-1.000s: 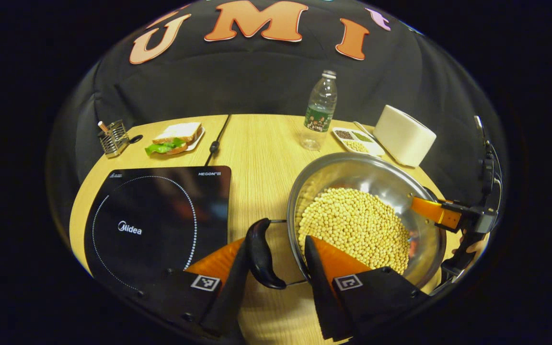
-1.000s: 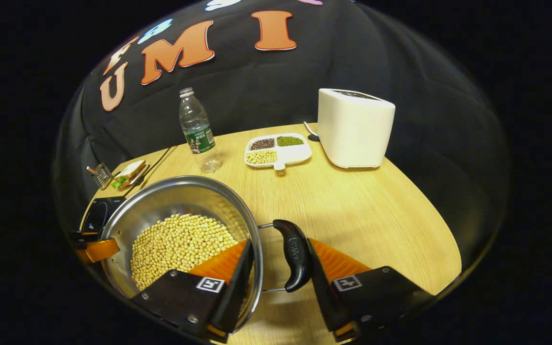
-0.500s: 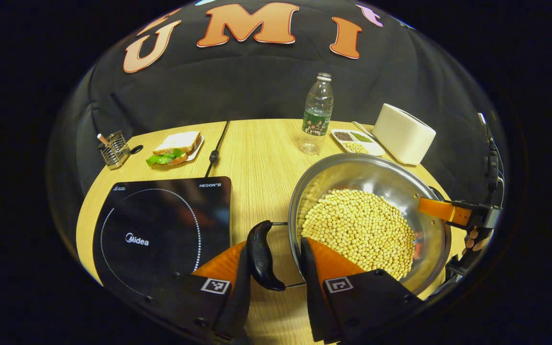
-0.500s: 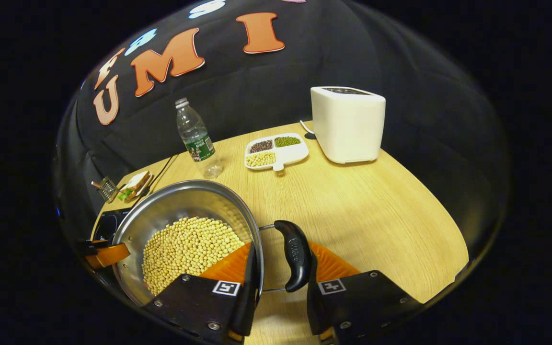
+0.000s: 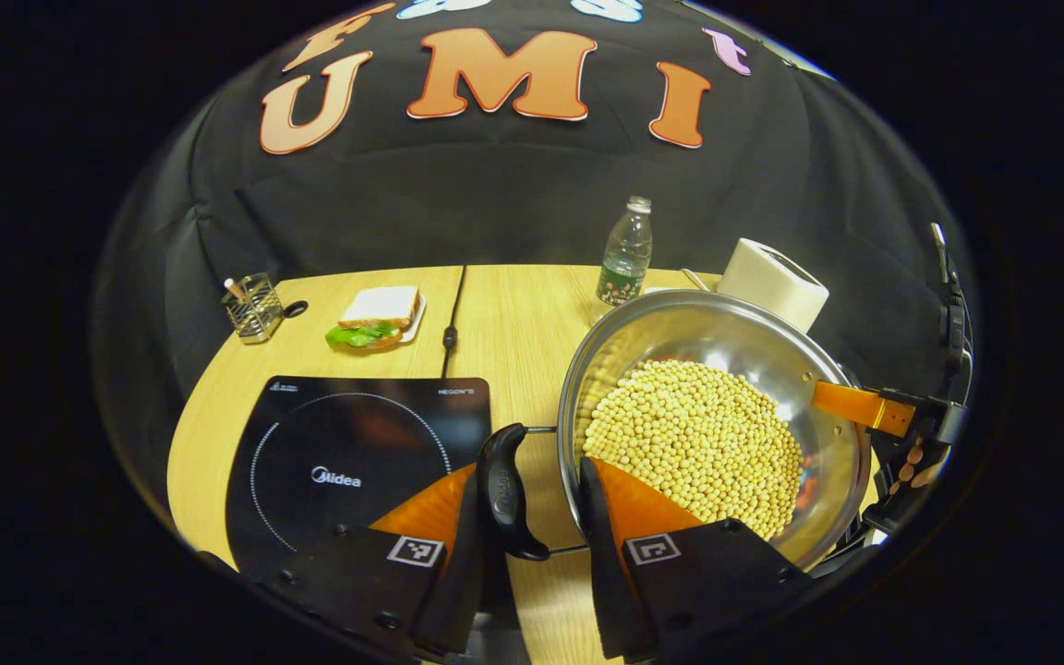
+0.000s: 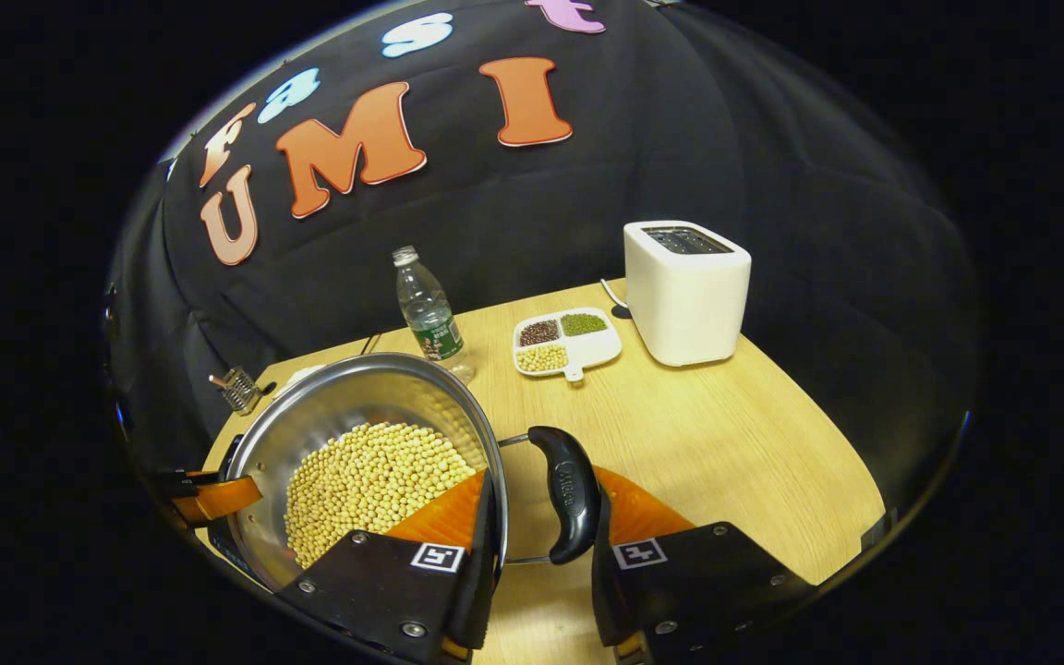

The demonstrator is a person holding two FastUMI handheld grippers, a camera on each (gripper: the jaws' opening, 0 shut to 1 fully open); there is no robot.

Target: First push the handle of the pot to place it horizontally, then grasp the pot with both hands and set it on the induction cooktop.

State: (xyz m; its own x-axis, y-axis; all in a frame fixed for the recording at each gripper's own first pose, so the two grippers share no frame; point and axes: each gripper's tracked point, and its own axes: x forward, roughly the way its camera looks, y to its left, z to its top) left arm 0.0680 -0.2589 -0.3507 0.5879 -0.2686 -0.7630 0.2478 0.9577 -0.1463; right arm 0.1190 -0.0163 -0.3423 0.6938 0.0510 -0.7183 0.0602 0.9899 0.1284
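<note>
A steel pot full of soybeans hangs above the wooden table, right of the black induction cooktop. My left gripper is shut on the pot's black left handle, one finger outside the handle and the other inside the rim. In the right gripper view the pot sits lower left. My right gripper is shut on the black right handle in the same way. Each view shows the other gripper across the pot: the right gripper and the left gripper.
At the back stand a water bottle, a white toaster and a divided dish of grains. A sandwich on a plate and a wire holder lie behind the cooktop. A black cable runs back from it.
The right gripper closed on its handle. Both grippers have risen with the pot, and the table and its objects now look farther below.
</note>
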